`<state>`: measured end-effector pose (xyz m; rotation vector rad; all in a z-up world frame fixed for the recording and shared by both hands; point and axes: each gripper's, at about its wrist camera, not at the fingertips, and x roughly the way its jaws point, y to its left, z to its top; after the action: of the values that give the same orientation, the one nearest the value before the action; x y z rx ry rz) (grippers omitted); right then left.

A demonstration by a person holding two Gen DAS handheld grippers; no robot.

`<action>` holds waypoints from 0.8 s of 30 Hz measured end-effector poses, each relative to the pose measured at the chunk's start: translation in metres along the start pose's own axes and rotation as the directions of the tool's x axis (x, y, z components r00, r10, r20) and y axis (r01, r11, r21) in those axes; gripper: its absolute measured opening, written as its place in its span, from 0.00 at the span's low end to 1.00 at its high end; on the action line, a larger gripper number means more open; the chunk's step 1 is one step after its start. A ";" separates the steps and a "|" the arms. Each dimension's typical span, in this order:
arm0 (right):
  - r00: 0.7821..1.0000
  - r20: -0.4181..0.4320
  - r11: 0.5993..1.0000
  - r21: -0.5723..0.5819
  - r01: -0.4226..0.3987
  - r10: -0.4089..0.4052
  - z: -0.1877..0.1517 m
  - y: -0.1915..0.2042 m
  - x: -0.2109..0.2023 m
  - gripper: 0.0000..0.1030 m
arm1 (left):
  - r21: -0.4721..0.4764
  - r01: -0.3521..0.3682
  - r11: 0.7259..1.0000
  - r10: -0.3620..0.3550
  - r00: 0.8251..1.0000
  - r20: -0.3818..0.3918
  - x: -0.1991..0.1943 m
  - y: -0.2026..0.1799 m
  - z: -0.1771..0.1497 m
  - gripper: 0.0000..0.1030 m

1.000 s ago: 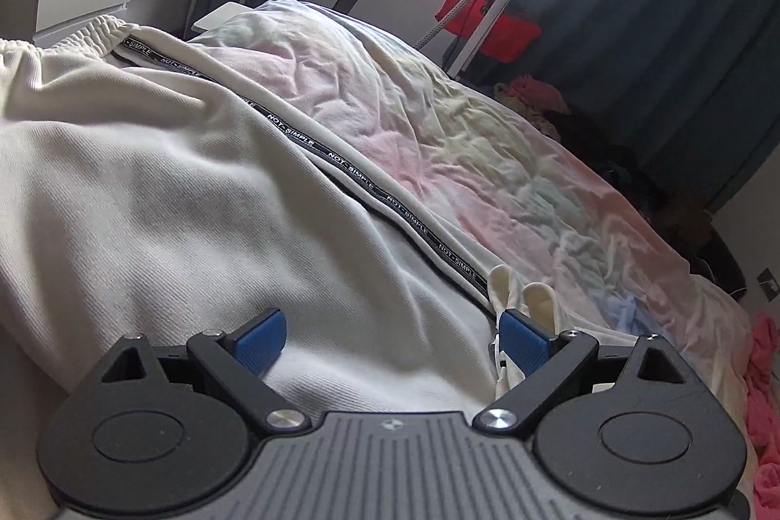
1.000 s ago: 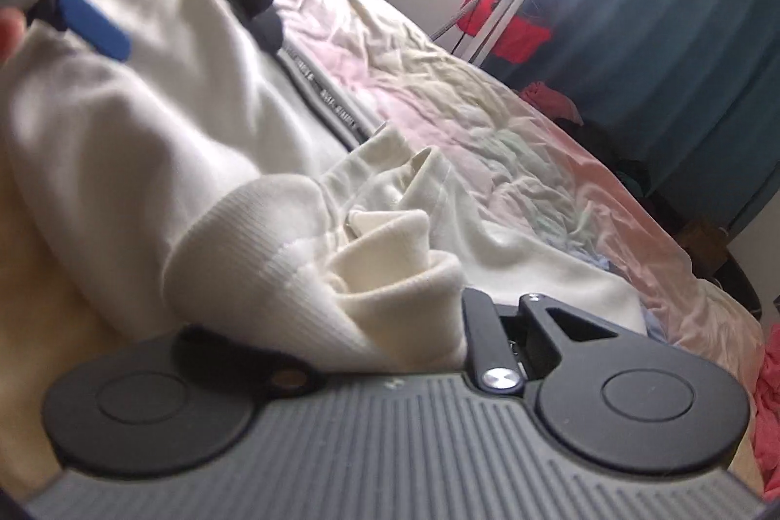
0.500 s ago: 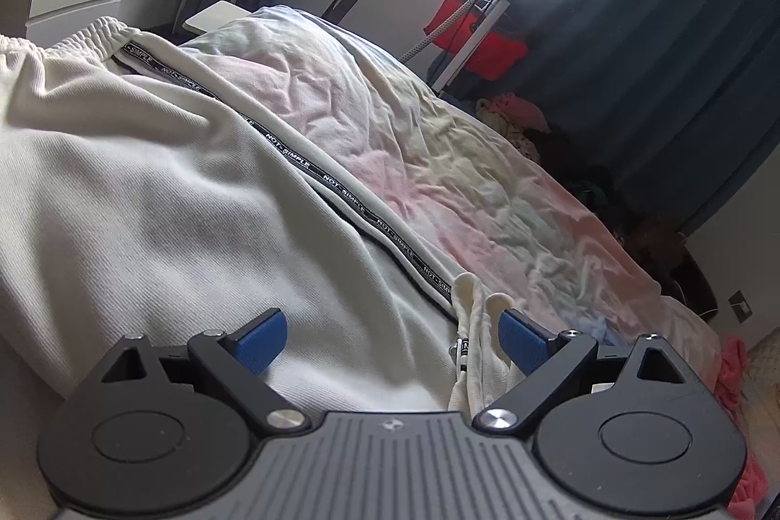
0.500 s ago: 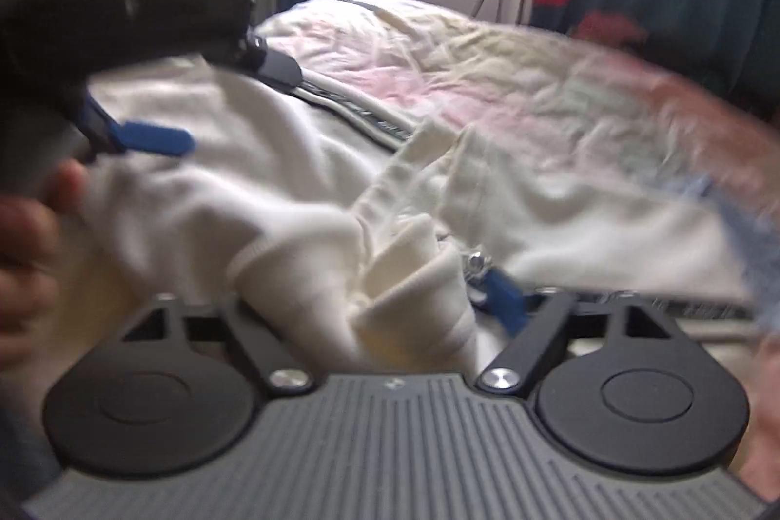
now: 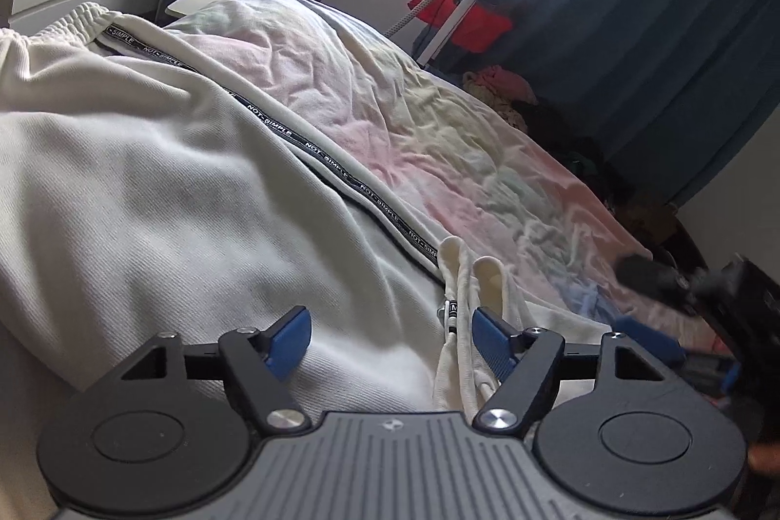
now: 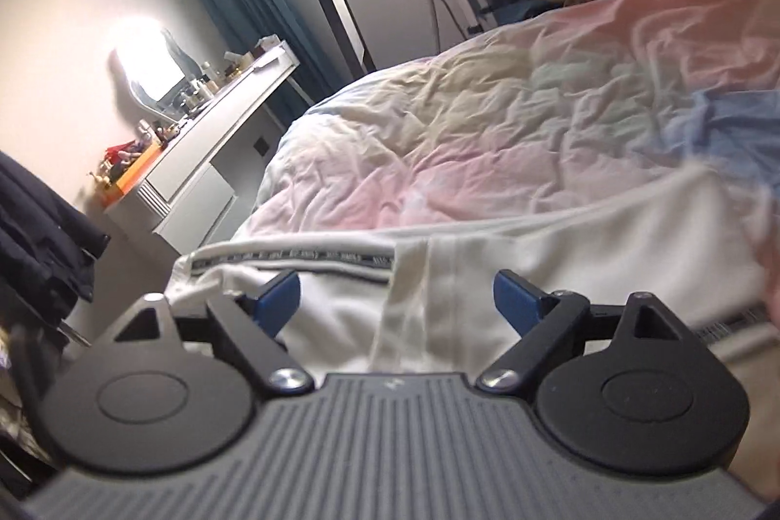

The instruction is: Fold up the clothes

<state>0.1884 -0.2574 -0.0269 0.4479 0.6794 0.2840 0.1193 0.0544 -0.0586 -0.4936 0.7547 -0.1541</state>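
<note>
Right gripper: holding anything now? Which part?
Nothing held. The right gripper has its jaws wide apart above the cream trousers, pads clear of the fabric. The left gripper is closing its jaws, cloth between them, not yet pinched.

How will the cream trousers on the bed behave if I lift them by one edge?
The cream trousers will probably sag and drape: they already lie in soft folds. The thick ribbed knit suggests some weight. The printed side tape may stiffen that seam slightly.
</note>
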 end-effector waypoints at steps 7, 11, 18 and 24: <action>0.986 -0.124 0.992 -0.070 0.103 -0.111 -0.006 0.000 0.123 0.70 | 0.089 -0.085 0.992 0.087 0.996 -0.015 0.013 -0.008 -0.005 0.75; 0.982 -0.066 0.974 -0.156 0.163 -0.175 -0.024 0.005 0.134 0.51 | 0.107 -0.105 0.989 0.106 0.994 -0.003 0.017 -0.014 -0.005 0.79; 0.972 0.091 0.946 -0.224 0.233 -0.218 -0.015 0.021 0.120 0.14 | 0.169 -0.113 0.979 0.109 0.993 0.038 0.012 -0.021 -0.001 0.79; 0.985 0.040 0.977 -0.127 0.169 -0.165 -0.019 -0.003 0.137 0.17 | 0.231 -0.120 0.965 0.107 0.992 0.070 0.004 -0.030 -0.001 0.81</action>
<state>0.2784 -0.1999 -0.1156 0.2683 0.6617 0.1607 0.1230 0.0264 -0.0471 -0.2277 0.6969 -0.1204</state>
